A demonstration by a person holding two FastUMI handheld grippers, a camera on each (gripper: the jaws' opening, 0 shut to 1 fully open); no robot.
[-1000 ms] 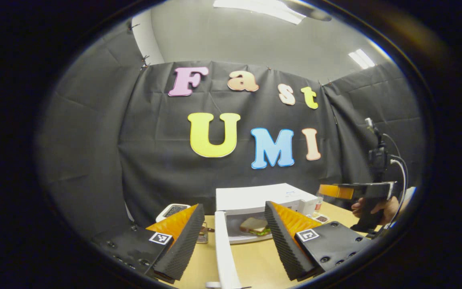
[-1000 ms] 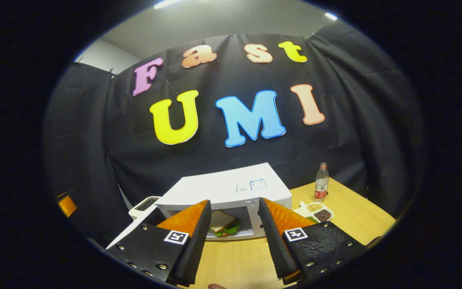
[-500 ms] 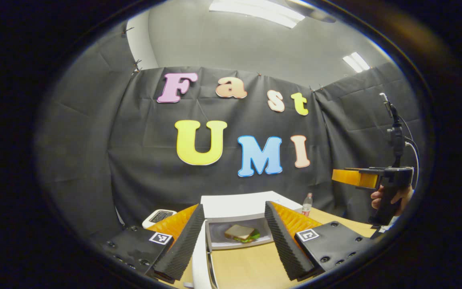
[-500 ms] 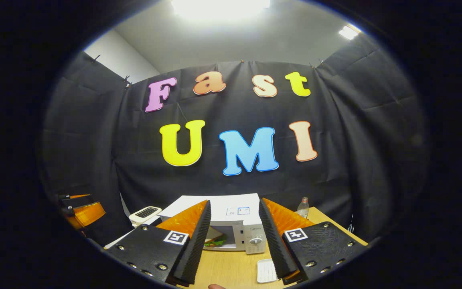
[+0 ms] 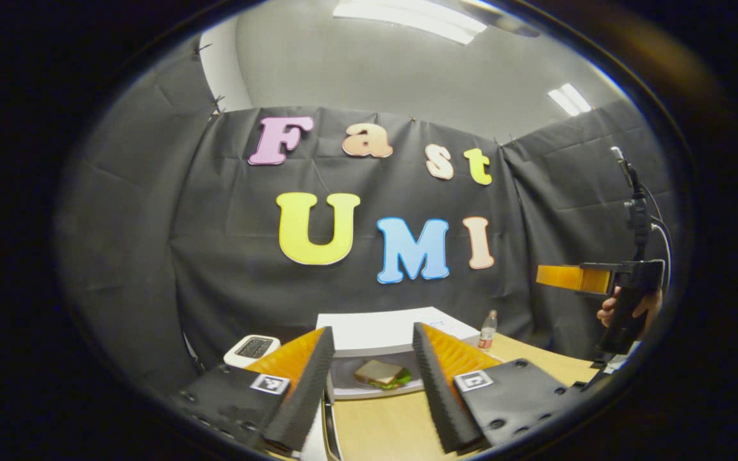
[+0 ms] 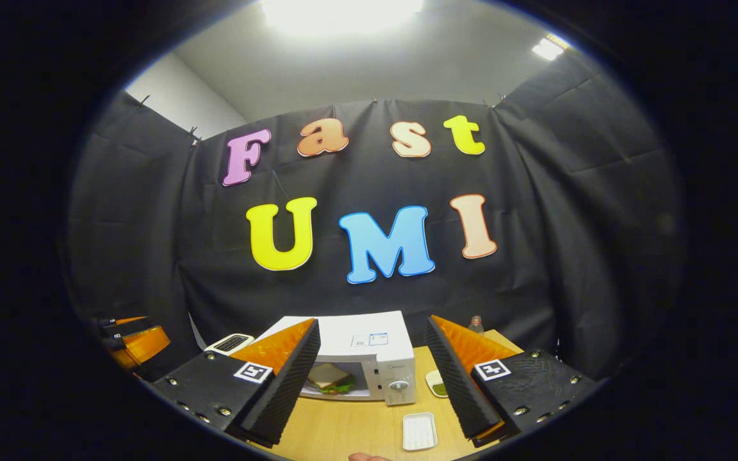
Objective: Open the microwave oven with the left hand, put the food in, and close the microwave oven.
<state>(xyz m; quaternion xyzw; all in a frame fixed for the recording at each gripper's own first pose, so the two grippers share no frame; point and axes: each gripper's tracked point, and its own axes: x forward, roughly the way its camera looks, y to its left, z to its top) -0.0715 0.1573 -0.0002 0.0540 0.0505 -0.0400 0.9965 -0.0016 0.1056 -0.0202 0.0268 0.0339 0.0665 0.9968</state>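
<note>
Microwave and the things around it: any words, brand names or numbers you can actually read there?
No text is legible.
The sticker on top of the microwave: too small to read.
The mark on its control panel: blurred.
The label on the bottle: too small.

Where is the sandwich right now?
The sandwich sits inside the open microwave, seen between the jaws in the left gripper view and left of the control panel in the right gripper view.
</note>
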